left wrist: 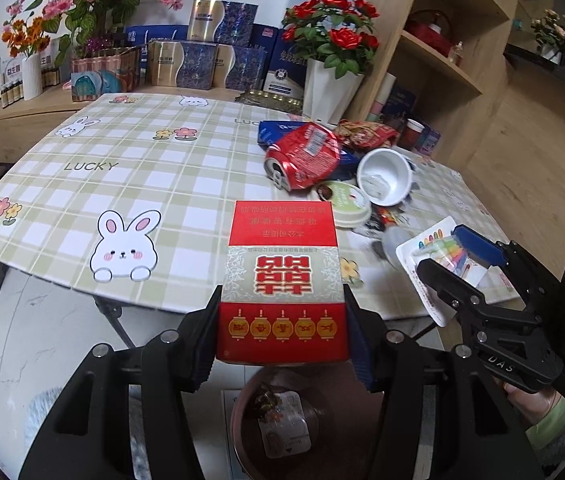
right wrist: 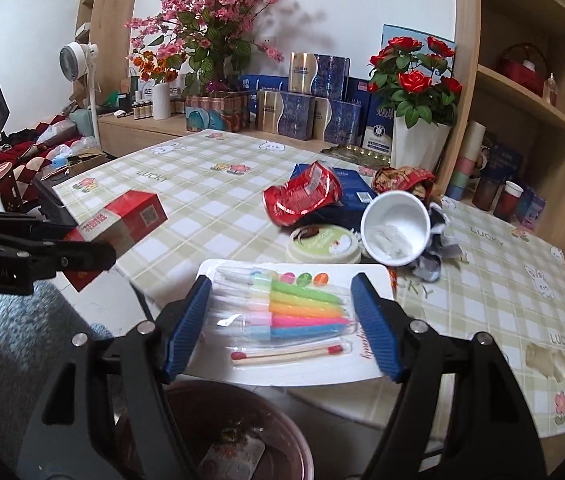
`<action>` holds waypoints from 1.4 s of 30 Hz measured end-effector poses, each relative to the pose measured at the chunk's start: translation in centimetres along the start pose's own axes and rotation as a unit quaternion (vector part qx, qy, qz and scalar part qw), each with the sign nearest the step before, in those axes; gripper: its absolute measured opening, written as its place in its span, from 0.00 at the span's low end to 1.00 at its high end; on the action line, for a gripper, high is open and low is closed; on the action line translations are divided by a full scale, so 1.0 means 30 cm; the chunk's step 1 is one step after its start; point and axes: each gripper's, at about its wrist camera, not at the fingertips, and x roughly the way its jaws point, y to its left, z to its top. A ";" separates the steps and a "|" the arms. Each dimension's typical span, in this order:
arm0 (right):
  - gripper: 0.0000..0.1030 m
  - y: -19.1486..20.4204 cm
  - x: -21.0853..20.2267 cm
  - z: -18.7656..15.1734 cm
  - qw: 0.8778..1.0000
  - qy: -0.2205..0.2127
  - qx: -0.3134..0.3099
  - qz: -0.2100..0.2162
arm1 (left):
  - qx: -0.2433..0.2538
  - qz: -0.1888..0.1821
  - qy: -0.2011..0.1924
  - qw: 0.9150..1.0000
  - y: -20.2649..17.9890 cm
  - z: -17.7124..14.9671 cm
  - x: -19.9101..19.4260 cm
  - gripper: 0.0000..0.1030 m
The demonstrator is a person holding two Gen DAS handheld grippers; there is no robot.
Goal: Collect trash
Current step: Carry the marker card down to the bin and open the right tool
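**Two pieces of trash held over the bin**

The left gripper [left wrist: 282, 320] has its jaws clamped on a red cigarette box [left wrist: 282, 280], held past the near edge of the table [left wrist: 82, 184] and above the brown trash bin [left wrist: 242, 440] — a clean drop likely needs only a centred release. To its right, the right gripper [right wrist: 282, 328] flanks a candle blister pack [right wrist: 294, 320]; the jaws sit at the card's edges, apparently gripping it. It overhangs the bin's rim, so shifting it inward first seems wise. Farther right on the table wait a crushed red can [left wrist: 302, 156], a white cup [left wrist: 384, 176] and wrappers — still to be collected.
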 end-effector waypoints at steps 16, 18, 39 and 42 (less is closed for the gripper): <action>0.70 0.033 -0.087 -0.267 0.988 0.117 0.083 0.063 | 0.035 -0.009 -0.010 0.999 -0.131 -0.095 -0.147 0.52; 0.70 0.038 -0.086 -0.271 0.987 0.121 0.084 0.066 | 0.030 -0.010 -0.006 0.999 -0.133 -0.102 -0.150 0.52; 0.70 0.066 -0.013 -0.293 0.981 0.166 0.064 0.077 | 0.025 -0.010 0.008 1.000 -0.125 -0.106 -0.121 0.52; 0.71 0.074 -0.002 -0.300 0.979 0.175 0.061 0.082 | 0.023 -0.010 0.010 1.000 -0.123 -0.109 -0.116 0.52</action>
